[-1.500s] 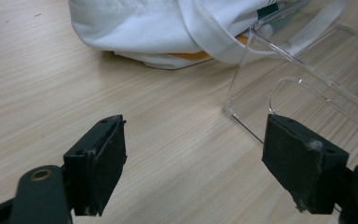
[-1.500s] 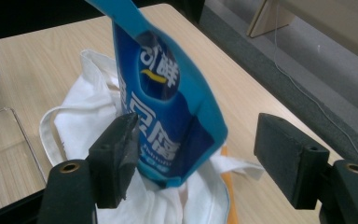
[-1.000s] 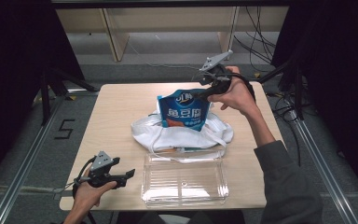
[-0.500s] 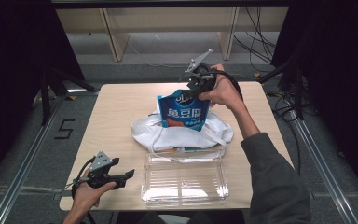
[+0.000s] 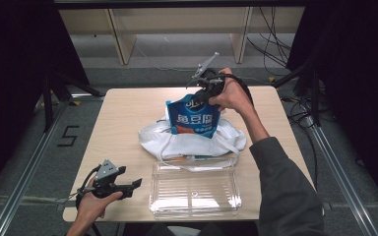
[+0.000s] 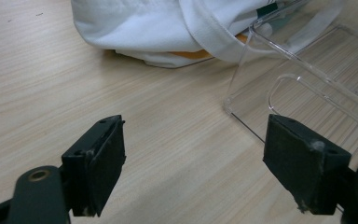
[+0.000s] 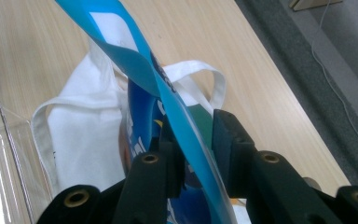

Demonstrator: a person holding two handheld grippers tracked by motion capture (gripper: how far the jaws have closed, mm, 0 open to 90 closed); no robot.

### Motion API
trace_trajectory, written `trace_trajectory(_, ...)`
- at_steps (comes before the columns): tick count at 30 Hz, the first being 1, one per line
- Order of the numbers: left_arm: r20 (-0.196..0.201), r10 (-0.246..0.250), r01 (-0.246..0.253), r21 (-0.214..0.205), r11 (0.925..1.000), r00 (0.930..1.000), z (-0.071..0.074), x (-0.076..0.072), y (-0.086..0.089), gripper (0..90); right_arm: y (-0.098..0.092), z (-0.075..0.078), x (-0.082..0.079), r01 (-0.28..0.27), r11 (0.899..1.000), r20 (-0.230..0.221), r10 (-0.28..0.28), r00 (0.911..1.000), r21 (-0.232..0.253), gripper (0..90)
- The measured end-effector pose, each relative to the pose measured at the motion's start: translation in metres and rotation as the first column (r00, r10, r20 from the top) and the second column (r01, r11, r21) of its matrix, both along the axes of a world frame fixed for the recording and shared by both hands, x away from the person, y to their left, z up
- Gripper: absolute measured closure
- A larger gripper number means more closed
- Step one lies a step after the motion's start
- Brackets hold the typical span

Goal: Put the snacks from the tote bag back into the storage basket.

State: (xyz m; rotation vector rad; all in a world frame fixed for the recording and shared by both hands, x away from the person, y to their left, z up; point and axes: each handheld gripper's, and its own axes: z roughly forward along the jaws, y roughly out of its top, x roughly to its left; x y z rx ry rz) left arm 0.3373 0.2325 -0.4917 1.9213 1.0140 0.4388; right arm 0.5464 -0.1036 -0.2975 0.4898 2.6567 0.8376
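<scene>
Right gripper (image 7: 193,154) pinches blue pouch (image 5: 193,117) above white bag (image 5: 177,140).

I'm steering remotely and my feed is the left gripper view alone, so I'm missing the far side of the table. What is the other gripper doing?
Observer: The right gripper is shut on the top edge of a blue pouch, held upright above the white cloth bag.
Operator: I see orange under the white cloth. Is the pouch out of the bag?
Observer: Not fully; in the high view its lower edge sits among the bag's folds.
Operator: And the clear box beside my jaws?
Observer: The clear plastic tray lies at the near table edge, in front of the bag, with nothing inside that I can see.
</scene>
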Motion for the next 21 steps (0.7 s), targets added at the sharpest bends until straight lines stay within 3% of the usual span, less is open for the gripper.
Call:
trace_trajectory(5,0.011,-0.011,0.01,0.02,0.9997,0.9999,0.0001,-0.0001,0.0012,20.6,0.0022,-0.0022,0.0006,0.005,1.0,-0.014,-0.005,0.9999,-0.019,77.8)
trace_trajectory(8,-0.006,0.012,-0.012,0.005,0.9999,0.9999,-0.0002,-0.0013,-0.0004,20.7,0.002,-0.0012,0.0017,-0.008,1.0,-0.027,0.008,0.9996,-0.027,79.7)
trace_trajectory(9,0.01,-0.006,0.006,0.014,0.9999,0.9999,0.0002,0.0002,0.0006,20.7,0.0016,-0.0012,0.0022,-0.018,0.999,-0.028,0.017,0.9995,-0.029,82.1)
trace_trajectory(12,-0.004,0.003,-0.003,0.015,0.9999,1.0,-0.0004,-0.0013,0.0006,21.0,-0.0002,-0.0012,0.0043,-0.054,0.998,-0.021,0.053,0.9983,-0.03,89.7)
trace_trajectory(21,0.007,0.0,-0.001,0.024,0.9997,1.0,-0.0001,-0.0003,0.0014,21.8,0.0012,0.0,0.0029,-0.096,0.993,0.012,0.097,0.9952,-0.062,90.0)
